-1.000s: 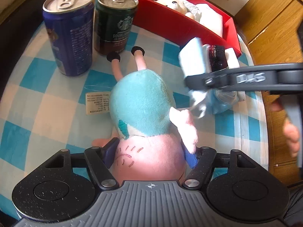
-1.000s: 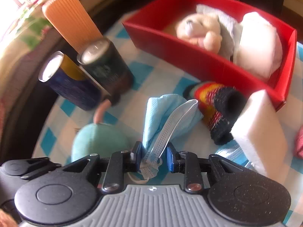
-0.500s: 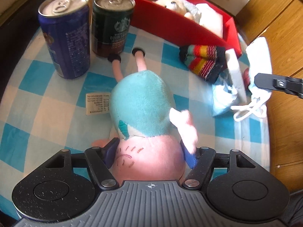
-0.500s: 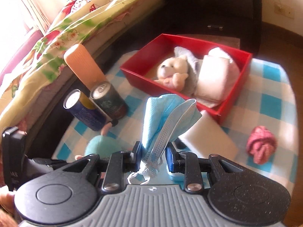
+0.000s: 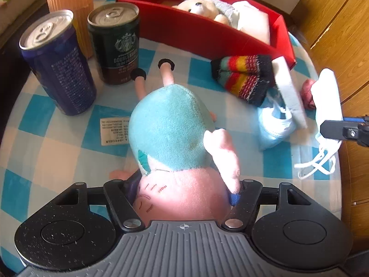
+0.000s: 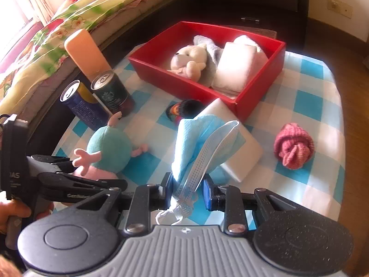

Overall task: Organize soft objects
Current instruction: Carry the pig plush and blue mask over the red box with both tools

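Note:
A pig plush (image 5: 168, 127) in a teal dress lies on the checked cloth, legs toward the cans. My left gripper (image 5: 184, 187) is shut on its pink head; the right wrist view shows the same grip (image 6: 80, 184). My right gripper (image 6: 188, 187) is shut on a light blue face mask (image 6: 198, 143), held above the table with its ear loops hanging; the mask (image 5: 327, 99) also shows at the right edge of the left wrist view. The red box (image 6: 184, 85) at the back holds a teddy bear (image 6: 189, 57) and a folded white cloth (image 6: 237, 67).
A striped sock (image 5: 244, 78), a white foam block (image 5: 288, 92) and a second blue mask (image 5: 274, 127) lie in front of the box. A pink knitted bundle (image 6: 293, 147) sits at the right. A blue can (image 5: 57, 69), a green can (image 5: 115, 43) and an orange cup (image 5: 69, 4) stand at the left.
My right gripper has lifted the mask up and back from over the sock toward the table's right edge. The left gripper keeps its hold on the plush and has shifted slightly.

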`<state>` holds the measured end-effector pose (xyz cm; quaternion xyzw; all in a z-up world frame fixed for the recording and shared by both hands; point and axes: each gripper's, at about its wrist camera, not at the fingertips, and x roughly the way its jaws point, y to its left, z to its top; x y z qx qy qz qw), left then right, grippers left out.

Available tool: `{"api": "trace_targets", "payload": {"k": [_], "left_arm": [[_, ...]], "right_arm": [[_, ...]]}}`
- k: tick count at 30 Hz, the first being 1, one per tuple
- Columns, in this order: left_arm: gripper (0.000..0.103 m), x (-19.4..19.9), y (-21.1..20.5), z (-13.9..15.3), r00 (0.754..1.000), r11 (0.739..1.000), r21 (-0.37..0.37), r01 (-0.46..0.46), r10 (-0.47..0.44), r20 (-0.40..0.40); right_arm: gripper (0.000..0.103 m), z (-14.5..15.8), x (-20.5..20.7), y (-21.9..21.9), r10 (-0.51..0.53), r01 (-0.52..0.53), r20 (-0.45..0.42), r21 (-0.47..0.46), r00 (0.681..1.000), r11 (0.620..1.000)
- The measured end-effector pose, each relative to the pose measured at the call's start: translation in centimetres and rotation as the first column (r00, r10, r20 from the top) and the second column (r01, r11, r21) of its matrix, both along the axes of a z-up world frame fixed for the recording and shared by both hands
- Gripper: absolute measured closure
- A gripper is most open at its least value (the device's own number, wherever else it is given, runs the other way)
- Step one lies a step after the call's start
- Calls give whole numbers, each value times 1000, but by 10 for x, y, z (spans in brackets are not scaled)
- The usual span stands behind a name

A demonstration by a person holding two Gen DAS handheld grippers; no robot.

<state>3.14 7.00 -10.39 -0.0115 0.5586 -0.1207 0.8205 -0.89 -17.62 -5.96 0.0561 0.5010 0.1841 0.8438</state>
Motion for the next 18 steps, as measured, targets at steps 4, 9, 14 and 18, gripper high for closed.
{"api": "trace_targets", "payload": {"k": [4,9,14,18], "left_arm": [[35,-1,-2,19,999,999,-47,-1,2,37],[35,2,-7,50,993,996,-91,4,7,118],[35,7,-18,81,974,997,-81,11,8,227],[35,12,-24,97,960,996,-85,9,15,280]], "right_arm": [[97,11,0,-4,-12,12,31,10,999,1000],[97,21,0,-2,-24,24,66,6,998,1000],[97,37,3,-2,-39,37,119,15,992,999],[97,50,6,-1,-54,50,162,27,985,998]]}}
